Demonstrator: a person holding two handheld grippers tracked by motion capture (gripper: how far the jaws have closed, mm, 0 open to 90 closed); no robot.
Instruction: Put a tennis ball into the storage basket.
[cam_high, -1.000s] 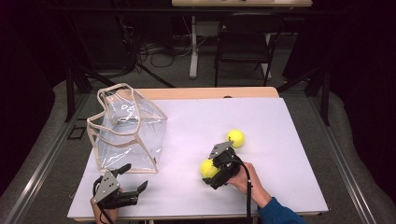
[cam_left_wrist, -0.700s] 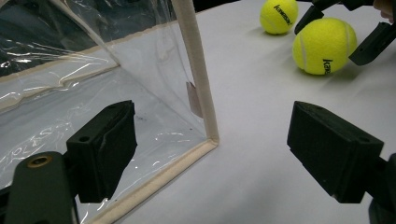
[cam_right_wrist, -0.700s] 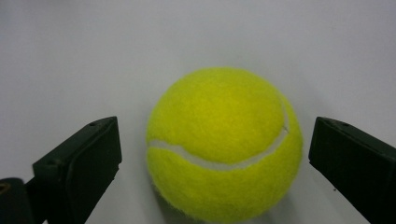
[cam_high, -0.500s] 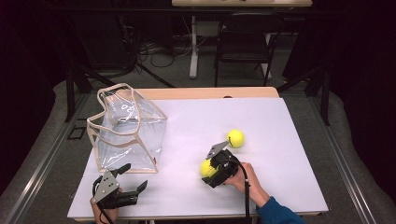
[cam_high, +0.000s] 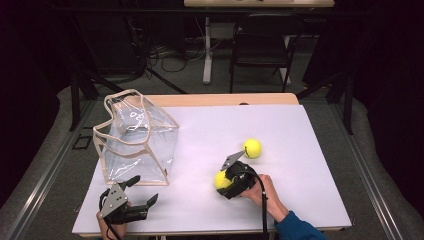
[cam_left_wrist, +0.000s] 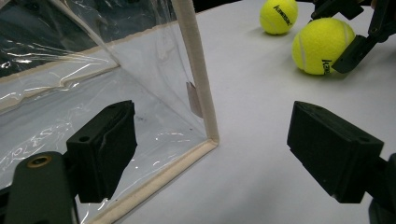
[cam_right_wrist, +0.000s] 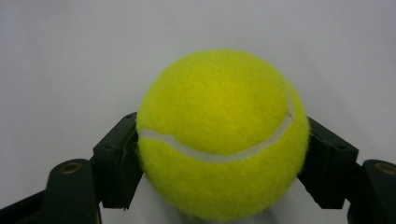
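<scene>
Squeezing a ball (cam_right_wrist: 223, 135) is our job right now. Our right gripper (cam_high: 223, 181) has just been closing, and now its two black pads press on both sides of the ball, which sits on the table (cam_high: 300, 130) near the front. We see the ball up close: round, fuzzy, bright yellow, with a curved white seam across it.

Our left gripper (cam_high: 142, 191) rests low at the front left with its jaws wide apart and nothing between them. Just past it stands the bag (cam_high: 137, 145). It is made of clear, shiny, crinkly plastic with soft cream edging and looped handles, and its top looks open.

A second ball (cam_high: 252, 148) lies on the table a little farther back, near the held one but not touching it.

We think the pick-up step is just done. Next we likely need to lift the ball, carry it over to the bag, and drop it through the top. The bag is floppy, so our left gripper may need to hold its rim steady.
</scene>
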